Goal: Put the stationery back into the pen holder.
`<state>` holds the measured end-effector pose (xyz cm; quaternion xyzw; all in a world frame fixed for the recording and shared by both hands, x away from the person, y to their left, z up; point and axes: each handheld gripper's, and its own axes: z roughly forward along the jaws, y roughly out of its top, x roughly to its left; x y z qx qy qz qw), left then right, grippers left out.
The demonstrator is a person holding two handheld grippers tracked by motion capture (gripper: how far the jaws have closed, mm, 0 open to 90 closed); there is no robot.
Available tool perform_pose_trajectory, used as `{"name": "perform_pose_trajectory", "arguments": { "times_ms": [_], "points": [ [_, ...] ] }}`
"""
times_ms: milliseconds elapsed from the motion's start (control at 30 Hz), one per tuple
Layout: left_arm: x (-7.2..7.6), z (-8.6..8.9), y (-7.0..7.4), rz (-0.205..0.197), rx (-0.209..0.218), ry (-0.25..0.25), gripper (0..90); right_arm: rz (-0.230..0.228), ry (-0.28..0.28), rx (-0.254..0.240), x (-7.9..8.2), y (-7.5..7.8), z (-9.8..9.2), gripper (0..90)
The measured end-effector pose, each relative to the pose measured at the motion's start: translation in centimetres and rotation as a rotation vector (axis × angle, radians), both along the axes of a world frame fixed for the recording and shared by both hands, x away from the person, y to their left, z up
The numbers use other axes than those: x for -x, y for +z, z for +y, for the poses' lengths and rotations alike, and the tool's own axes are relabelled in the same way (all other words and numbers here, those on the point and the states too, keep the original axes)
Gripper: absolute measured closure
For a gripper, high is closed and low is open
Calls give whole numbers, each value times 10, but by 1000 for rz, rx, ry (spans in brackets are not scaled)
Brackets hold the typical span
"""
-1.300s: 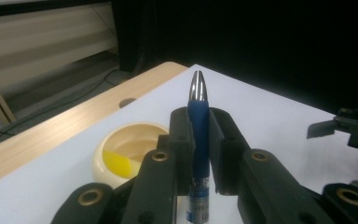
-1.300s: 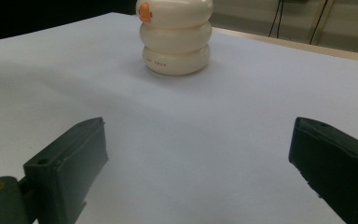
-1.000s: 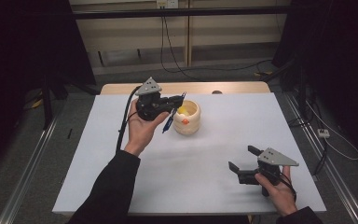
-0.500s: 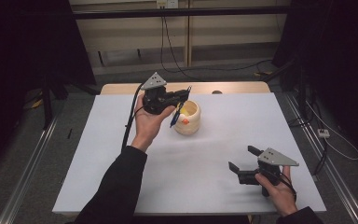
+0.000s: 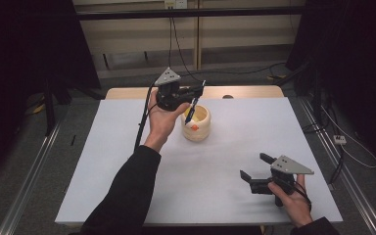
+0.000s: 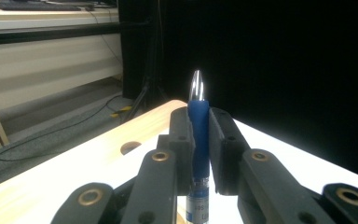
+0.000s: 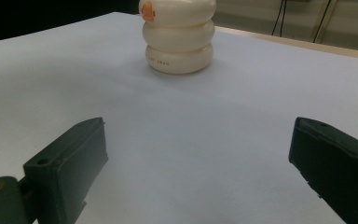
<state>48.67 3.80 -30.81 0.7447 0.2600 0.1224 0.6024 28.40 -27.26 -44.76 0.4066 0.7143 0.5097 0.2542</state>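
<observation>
Left claw (image 5: 196, 91), now above cream holder (image 5: 196, 123), clamped on blue pen (image 6: 198, 135).

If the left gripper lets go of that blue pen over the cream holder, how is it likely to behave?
The pen looks stiff and slim, so it probably drops straight. Its round barrel and smooth metal tip suggest it could slip or roll if it misses. The left gripper clamps it mid-barrel, slanted over the holder, so it may lean against the rim. The holder looks squat and unlikely to tip.

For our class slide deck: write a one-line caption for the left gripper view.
Left gripper shut on a blue pen, its silver tip pointing up, above the table's wooden edge.
</observation>
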Motion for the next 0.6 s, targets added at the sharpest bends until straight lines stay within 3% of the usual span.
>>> {"name": "perform_pose_trajectory", "arguments": {
  "times_ms": [267, 600],
  "points": [
    [-3, -8, 6, -46, -18, 2, 809, 2, 0, 1, 0, 0, 0, 43],
    [-15, -20, -4, -28, -34, 29, 808, 2, 1, -2, 0, 0, 0, 42]
  ]
}}
